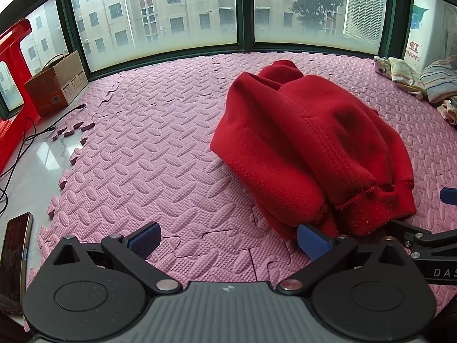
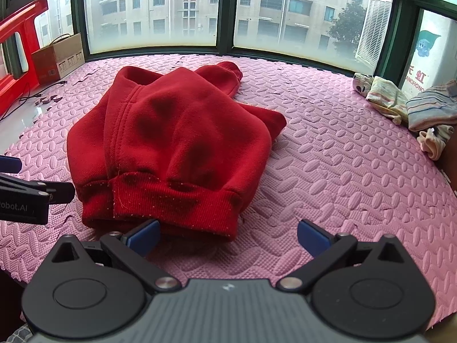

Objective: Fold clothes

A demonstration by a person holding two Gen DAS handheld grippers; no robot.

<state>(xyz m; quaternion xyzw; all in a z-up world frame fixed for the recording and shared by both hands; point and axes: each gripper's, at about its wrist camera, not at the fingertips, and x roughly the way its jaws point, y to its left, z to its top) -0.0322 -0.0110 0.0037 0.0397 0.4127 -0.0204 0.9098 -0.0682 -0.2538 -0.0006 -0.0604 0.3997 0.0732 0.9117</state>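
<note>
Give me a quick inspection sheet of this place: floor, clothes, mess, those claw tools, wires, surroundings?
Surface: pink foam mat, loose puzzle pieces at its left edge.
Job's things: red sweatshirt, bunched, folded over.
Clutter: striped clothes pile; cardboard box; phone.
Grippers: left gripper and right gripper open, empty, fingers at the sweatshirt's hem.
Cables: black cable on bare floor.
Surroundings: windows; red frame.
</note>
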